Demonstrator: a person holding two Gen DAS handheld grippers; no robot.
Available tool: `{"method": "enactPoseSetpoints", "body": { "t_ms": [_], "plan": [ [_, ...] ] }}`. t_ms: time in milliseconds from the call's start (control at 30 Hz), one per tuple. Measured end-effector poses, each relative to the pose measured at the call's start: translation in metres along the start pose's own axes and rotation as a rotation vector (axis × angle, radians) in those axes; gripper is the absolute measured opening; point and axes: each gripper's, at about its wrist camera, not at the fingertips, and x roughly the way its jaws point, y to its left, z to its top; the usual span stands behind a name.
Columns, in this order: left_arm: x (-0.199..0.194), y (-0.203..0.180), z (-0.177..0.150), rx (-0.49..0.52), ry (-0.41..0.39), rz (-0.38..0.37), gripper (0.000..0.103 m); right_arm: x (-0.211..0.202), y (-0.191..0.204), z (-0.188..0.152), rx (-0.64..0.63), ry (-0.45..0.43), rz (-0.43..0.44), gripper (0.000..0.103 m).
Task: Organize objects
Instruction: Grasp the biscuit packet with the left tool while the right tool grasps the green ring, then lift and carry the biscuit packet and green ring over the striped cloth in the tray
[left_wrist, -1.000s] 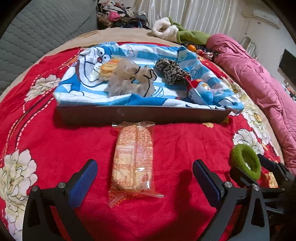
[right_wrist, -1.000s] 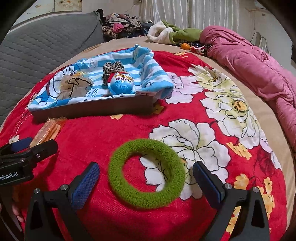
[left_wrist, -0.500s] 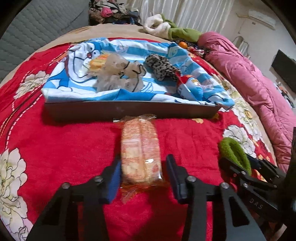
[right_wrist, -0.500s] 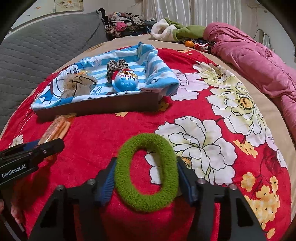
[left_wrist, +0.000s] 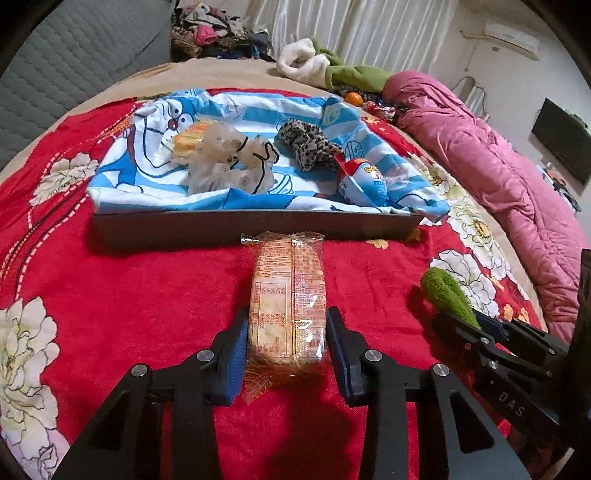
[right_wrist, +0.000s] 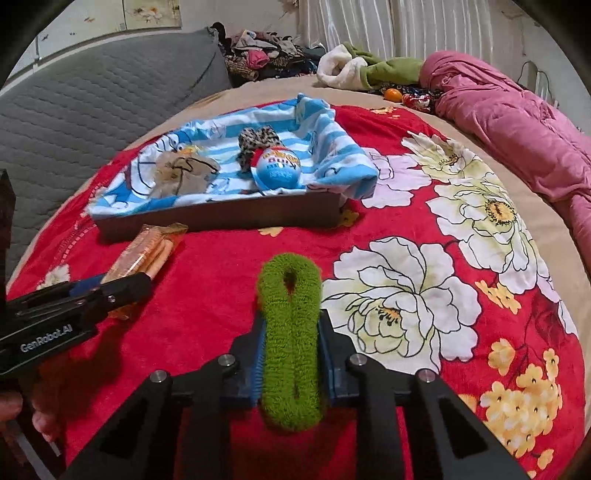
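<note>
My left gripper (left_wrist: 287, 334) is shut on a clear-wrapped orange biscuit packet (left_wrist: 288, 295) that lies lengthwise on the red floral blanket, just in front of the tray. My right gripper (right_wrist: 290, 350) is shut on a green fuzzy hair ring (right_wrist: 290, 332), squeezed into a narrow oval. The ring also shows at the right of the left wrist view (left_wrist: 447, 295), and the packet at the left of the right wrist view (right_wrist: 147, 254). The dark tray (left_wrist: 255, 227) is lined with a blue striped cartoon cloth.
In the tray lie a snack in crumpled wrap (left_wrist: 221, 158), a leopard-print scrunchie (left_wrist: 306, 142) and a blue-and-red egg-shaped toy (left_wrist: 364, 184). A pink quilt (left_wrist: 498, 162) runs along the right. A grey padded headboard (right_wrist: 92, 103) and a clothes pile stand behind.
Both grippers went from wide open to shut: the left closed on the biscuit packet, the right on the green ring, squashing it from a circle to an oval.
</note>
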Motion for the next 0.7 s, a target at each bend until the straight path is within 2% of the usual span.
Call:
{"method": "enactPoseSetpoints", "body": {
  "t_ms": [300, 700],
  "plan": [
    [-0.028, -0.002, -0.003, 0.008, -0.035, 0.017, 0.040, -0.028, 0.024, 0.004, -0.038, -0.044, 0.026, 0.025],
    [-0.092, -0.001, -0.005, 0.023, -0.114, 0.047, 0.040, -0.081, 0.058, 0.010, -0.076, -0.126, 0.031, 0.025]
  ]
}}
